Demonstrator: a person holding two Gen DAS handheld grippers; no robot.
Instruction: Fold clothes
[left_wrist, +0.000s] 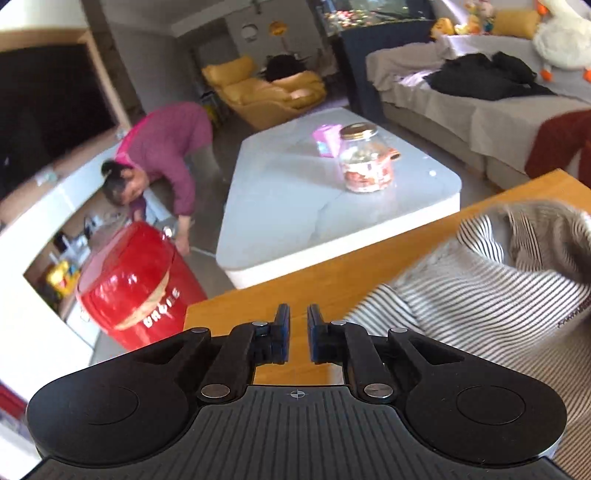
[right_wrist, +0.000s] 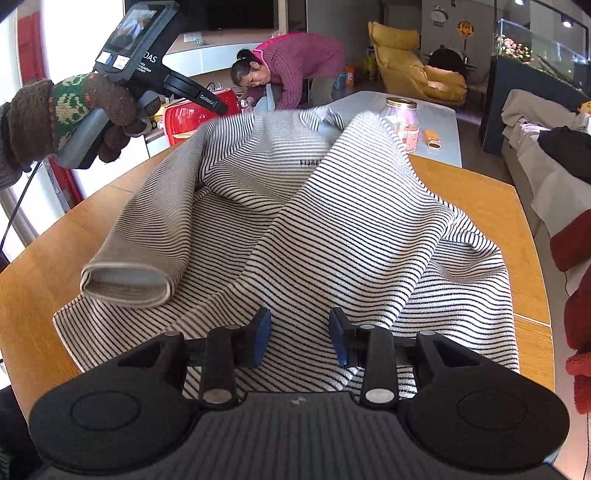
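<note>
Right tongs (right_wrist: 300, 338) part-open, empty, over the striped top (right_wrist: 332, 229); left tongs (left_wrist: 298, 334) shut, empty; we should pinch 1 hem squarely.

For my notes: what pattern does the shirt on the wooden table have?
Thin dark stripes on white; the shirt shows best in the right wrist view.

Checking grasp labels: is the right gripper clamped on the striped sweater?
No, the right gripper has its jaws apart above the striped sweater, nothing pinched.

Striped garment (left_wrist: 491, 291) on wooden table (left_wrist: 295, 288), beside nearly closed fingers (left_wrist: 283, 321)
</note>
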